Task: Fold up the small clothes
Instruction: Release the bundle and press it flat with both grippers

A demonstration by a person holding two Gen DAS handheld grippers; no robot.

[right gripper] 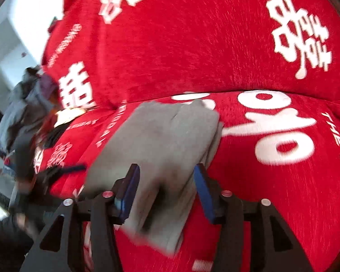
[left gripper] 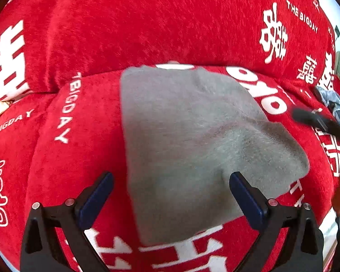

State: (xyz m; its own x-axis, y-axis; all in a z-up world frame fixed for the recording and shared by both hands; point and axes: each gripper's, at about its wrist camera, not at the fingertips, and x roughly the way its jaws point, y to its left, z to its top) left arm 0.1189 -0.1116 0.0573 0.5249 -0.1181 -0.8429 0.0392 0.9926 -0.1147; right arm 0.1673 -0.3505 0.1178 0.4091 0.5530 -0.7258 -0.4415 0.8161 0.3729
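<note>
Right wrist view shows the gray cloth (right gripper: 161, 149) on the red sofa cover (right gripper: 283, 192), running from low center up, between the half-open right gripper (right gripper: 167, 181), nothing pinched, nearer than the wide-open left gripper (left gripper: 170, 188).

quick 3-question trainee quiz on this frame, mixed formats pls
1. True or false: the left claw grips the grey garment.
2. What does the grey garment lie on? A) bare wooden table B) red cover with white lettering C) blue mat
3. Is the right claw pressing on the garment?

Key: 1 false, it stands wide open. 2 B. 3 no, its pads stand apart either side of the cloth.
</note>
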